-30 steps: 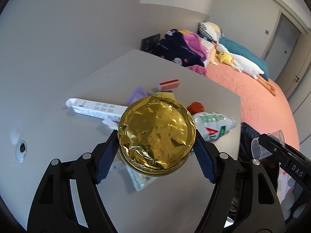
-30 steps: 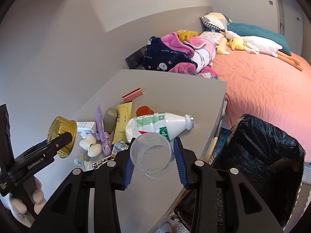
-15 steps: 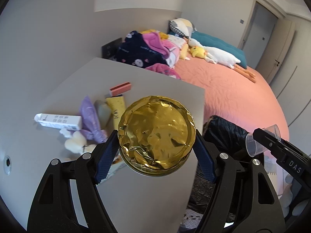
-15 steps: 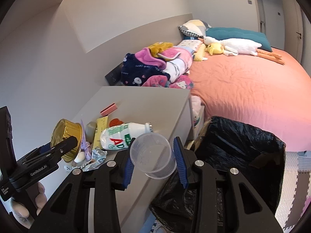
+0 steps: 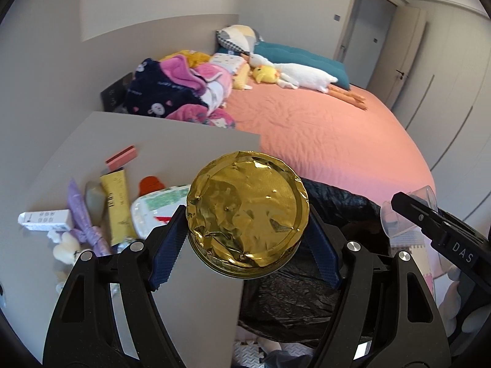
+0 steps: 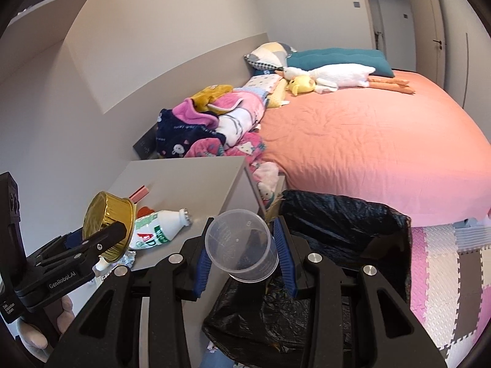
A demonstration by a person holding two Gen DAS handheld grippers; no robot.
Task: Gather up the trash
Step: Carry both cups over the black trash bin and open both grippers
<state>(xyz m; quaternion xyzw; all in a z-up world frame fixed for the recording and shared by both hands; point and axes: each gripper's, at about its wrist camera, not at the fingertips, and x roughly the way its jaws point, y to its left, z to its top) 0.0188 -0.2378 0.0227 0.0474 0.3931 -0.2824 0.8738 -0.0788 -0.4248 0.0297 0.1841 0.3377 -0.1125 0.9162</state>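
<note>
Swinging away from the grey table [image 5: 172, 141] over the last second, both grippers have come toward the black trash bag [image 6: 343, 224], which a second ago sat off to the right and now lies right under them. The left gripper [image 5: 245, 233] pinches a gold foil cup [image 5: 248, 220] by its sides between its blue pads, the foil bottom facing the camera, the rim turned away and down; seen from the right view it is tipped on its side above the table's edge. The right gripper [image 6: 242, 250] clamps a clear plastic cup [image 6: 241, 247] the same way, base toward the camera, mouth pointing forward and down at the bag's opening.

Left behind on the table are a white bottle [image 6: 156, 230] lying on its side with its cap toward the bed, a yellow packet [image 5: 118, 205], a pink box [image 5: 121, 156], a purple wrapper [image 5: 81, 214] and a white carton [image 5: 44, 219]. Beyond stands a bed [image 6: 368, 147] with an orange sheet, piled clothes [image 6: 214, 125] and a plush goose [image 6: 334, 76]. Foam mats [image 6: 442, 270] cover the floor.
</note>
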